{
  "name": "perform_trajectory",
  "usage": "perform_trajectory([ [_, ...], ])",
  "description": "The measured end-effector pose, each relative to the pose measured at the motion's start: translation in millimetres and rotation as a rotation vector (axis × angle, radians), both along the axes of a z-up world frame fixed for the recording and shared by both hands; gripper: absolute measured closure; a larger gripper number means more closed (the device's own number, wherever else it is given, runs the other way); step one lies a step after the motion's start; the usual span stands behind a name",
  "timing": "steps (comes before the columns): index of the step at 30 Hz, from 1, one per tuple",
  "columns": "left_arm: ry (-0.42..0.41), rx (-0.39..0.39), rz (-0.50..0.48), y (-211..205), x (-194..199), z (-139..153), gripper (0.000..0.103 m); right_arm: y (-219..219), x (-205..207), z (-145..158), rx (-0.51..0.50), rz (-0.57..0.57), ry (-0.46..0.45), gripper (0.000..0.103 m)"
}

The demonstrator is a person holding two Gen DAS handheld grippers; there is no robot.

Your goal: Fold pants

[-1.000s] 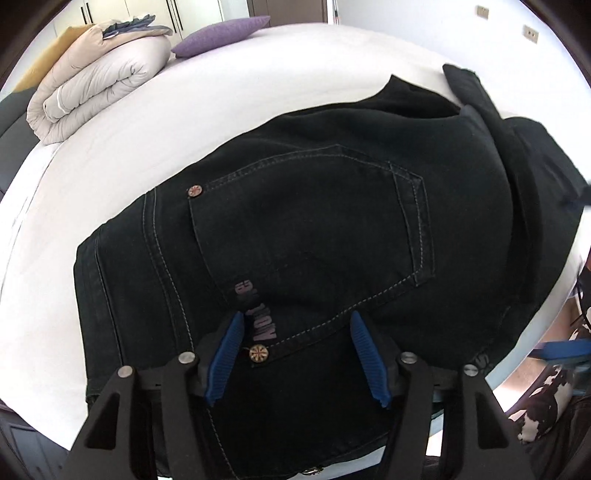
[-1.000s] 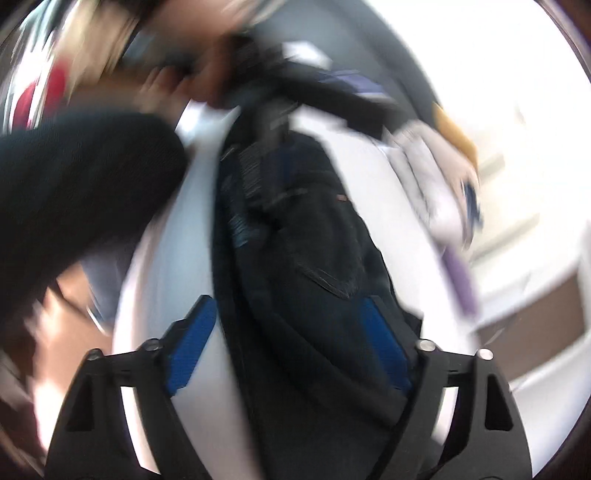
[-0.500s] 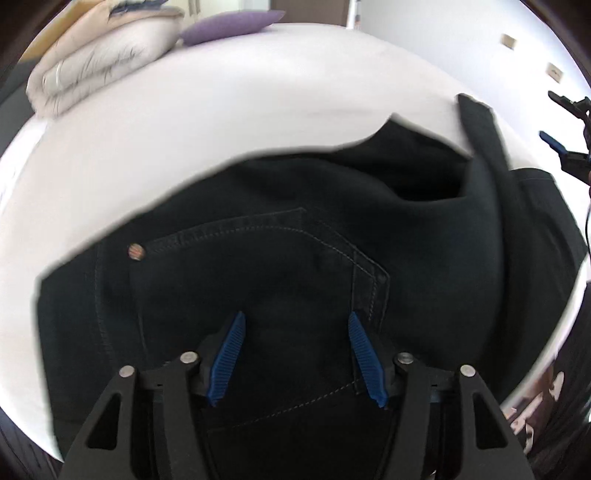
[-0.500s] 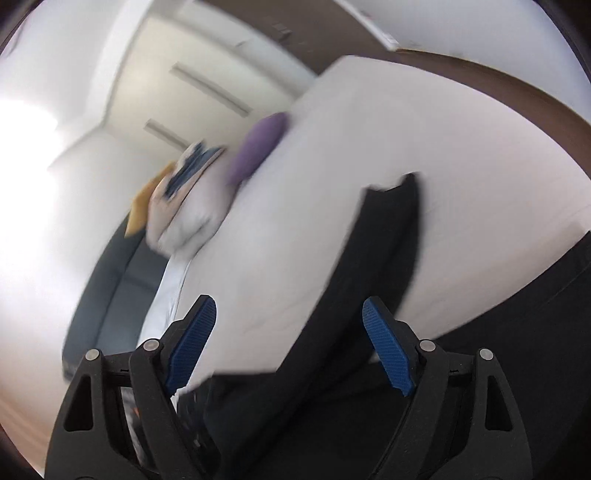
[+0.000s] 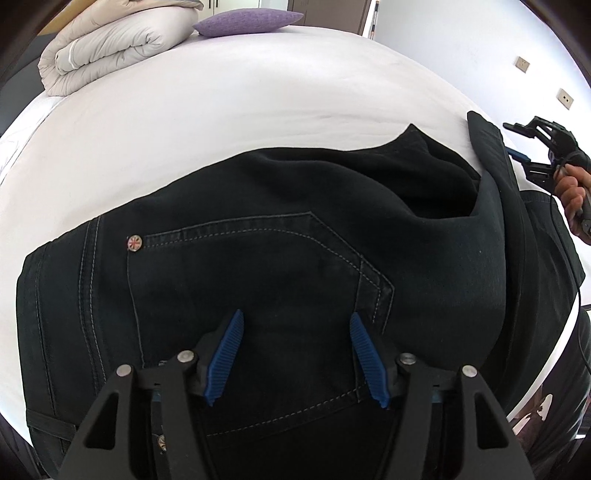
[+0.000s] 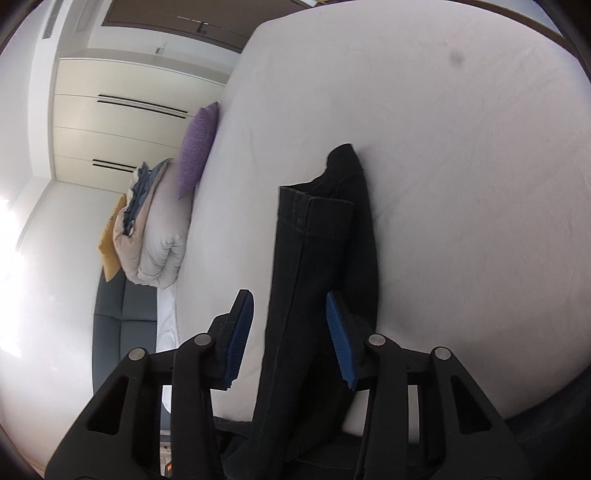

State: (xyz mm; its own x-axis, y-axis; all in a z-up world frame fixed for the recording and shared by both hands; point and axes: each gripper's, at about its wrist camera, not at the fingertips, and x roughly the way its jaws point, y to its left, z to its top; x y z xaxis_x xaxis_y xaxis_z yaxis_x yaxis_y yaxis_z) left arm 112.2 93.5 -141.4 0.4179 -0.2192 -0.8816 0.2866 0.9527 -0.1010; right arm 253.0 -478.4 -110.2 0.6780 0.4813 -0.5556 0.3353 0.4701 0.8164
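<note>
So the black pants (image 5: 280, 280) are lying on the white bed (image 5: 229, 110), seat side up, with the back pocket (image 5: 258, 266) and its little flag rivet (image 5: 134, 243) in plain sight from the left wrist view. One pant leg (image 6: 314, 266) is doubled over and runs away across the sheet, hem end farthest out.

The left gripper (image 5: 295, 358) sits right over the pocket area, pointing steeply down, jaws about half open with nothing pinched between the blue pads; can't tell whether the tips actually touch the denim.

The right gripper (image 6: 290, 336) is straddling that folded leg and its jaws are closing. The fabric is between the pads, right up against the right-hand one, with a gap of sheet still showing on the other side, so not clamped yet.

Further off, a rolled-up duvet (image 5: 107, 40) and a purple pillow (image 5: 247, 22) sit at the far end of the bed. From the left camera you can also see the person's hand (image 5: 570, 192) holding the right gripper's handle at the edge.
</note>
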Motion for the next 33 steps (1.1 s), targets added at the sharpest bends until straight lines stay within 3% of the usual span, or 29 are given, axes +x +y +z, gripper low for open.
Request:
perform_trajectory([
  [9,-0.009,-0.01,0.011,8.5,-3.0,2.1,0.04,-0.8,15.9,-38.4,0.062,-0.037,0.07,0.063],
  [14,-0.01,-0.011,0.013,8.3,-3.6,2.7,0.04,2.1,15.4,-50.9,0.157,-0.041,0.017,0.065],
  [15,-0.01,-0.011,0.013,8.6,-3.7,2.8,0.04,0.5,15.7,-50.7,0.169,-0.046,-0.003,0.071],
  [17,-0.01,-0.01,0.013,7.0,-3.3,2.9,0.04,-1.7,17.2,-48.8,0.172,-0.057,-0.032,0.073],
  [21,-0.012,-0.012,0.014,7.4,-3.3,3.1,0.04,-3.1,20.9,-44.4,0.152,-0.058,-0.045,0.095],
  [28,-0.013,-0.007,0.013,7.9,-3.9,2.5,0.039,-4.2,16.0,-5.1,0.007,-0.041,-0.097,0.102],
  [33,-0.012,-0.01,0.015,8.1,-3.3,2.0,0.039,-7.0,-11.8,58.6,-0.108,-0.042,-0.191,0.102],
])
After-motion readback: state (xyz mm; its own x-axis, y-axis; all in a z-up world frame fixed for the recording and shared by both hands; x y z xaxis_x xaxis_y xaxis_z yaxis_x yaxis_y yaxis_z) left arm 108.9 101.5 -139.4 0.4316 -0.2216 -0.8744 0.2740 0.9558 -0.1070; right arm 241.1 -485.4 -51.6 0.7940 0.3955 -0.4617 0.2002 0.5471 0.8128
